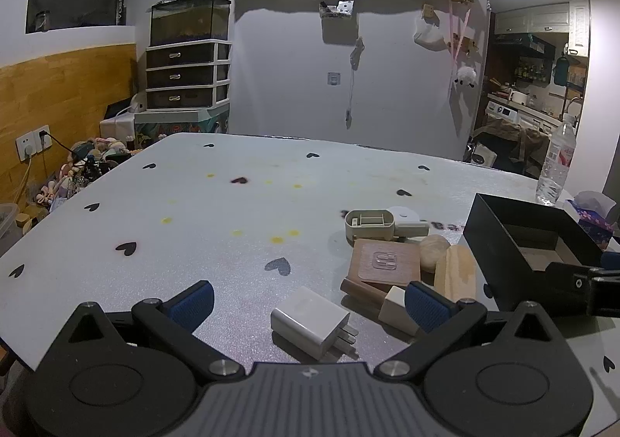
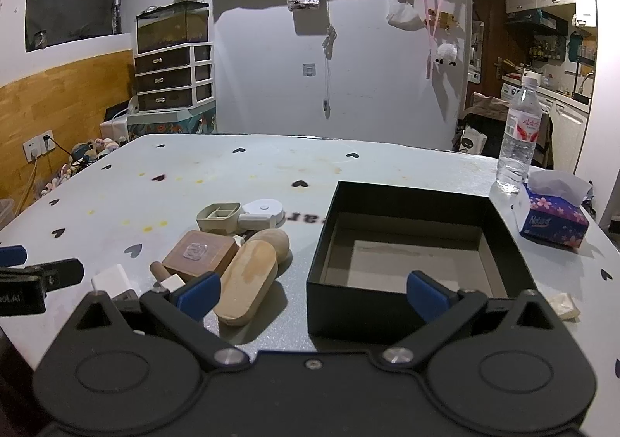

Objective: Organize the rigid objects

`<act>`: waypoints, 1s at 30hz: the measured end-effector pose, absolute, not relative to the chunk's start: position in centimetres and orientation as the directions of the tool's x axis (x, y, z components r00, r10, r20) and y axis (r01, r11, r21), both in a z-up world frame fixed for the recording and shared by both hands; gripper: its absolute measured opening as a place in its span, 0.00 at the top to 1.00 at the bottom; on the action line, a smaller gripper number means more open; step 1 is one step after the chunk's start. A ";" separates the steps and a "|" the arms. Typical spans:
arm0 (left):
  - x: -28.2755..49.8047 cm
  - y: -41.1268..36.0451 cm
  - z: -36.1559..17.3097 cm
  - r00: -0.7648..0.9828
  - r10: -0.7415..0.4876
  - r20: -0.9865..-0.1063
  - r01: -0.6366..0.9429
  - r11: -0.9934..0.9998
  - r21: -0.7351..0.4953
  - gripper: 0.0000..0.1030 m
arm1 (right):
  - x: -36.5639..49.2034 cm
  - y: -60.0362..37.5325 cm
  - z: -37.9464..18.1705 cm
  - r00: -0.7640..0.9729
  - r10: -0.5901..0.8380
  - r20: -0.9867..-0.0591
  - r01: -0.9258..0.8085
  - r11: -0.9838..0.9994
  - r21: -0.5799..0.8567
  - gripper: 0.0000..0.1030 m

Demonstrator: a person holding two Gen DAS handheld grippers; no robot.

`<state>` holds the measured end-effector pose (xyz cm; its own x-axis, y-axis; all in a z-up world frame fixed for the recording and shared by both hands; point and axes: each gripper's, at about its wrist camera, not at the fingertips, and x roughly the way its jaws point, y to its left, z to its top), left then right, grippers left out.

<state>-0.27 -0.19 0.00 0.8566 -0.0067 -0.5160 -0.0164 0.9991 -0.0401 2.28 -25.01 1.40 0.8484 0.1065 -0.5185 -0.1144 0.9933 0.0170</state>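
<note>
A white plug charger (image 1: 310, 322) lies on the table between the fingers of my open left gripper (image 1: 308, 303), not gripped. Right of it is a pile: a brown square block (image 1: 384, 260) (image 2: 200, 254), a pale oblong wooden piece (image 1: 454, 272) (image 2: 247, 287), a round wooden ball (image 1: 433, 247) (image 2: 276, 241), a beige plastic holder (image 1: 368, 224) (image 2: 217, 218), a white tape-like gadget (image 2: 260, 213) and a small white cube on a stick (image 1: 396, 306). An empty black box (image 2: 410, 262) (image 1: 531, 243) stands to the right. My right gripper (image 2: 314, 291) is open, above the box's near wall.
A water bottle (image 2: 518, 136) and a blue tissue pack (image 2: 552, 214) stand at the table's right edge. A small pale scrap (image 2: 562, 305) lies by the box's near right corner. The white table (image 1: 193, 212) with black hearts stretches to the left and back.
</note>
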 end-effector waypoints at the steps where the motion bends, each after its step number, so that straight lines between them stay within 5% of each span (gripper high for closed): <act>1: -0.3 -0.2 0.0 0.857 -0.007 -0.516 -0.016 0.999 -0.040 0.00 | 2.3 -25.0 1.4 0.848 0.108 -0.519 -0.115 0.993 0.018 0.00; 30: -0.3 -0.2 0.0 0.857 -0.006 -0.515 -0.017 0.999 -0.040 0.00 | 2.2 -25.1 1.6 0.852 0.100 -0.514 -0.108 0.994 0.015 0.00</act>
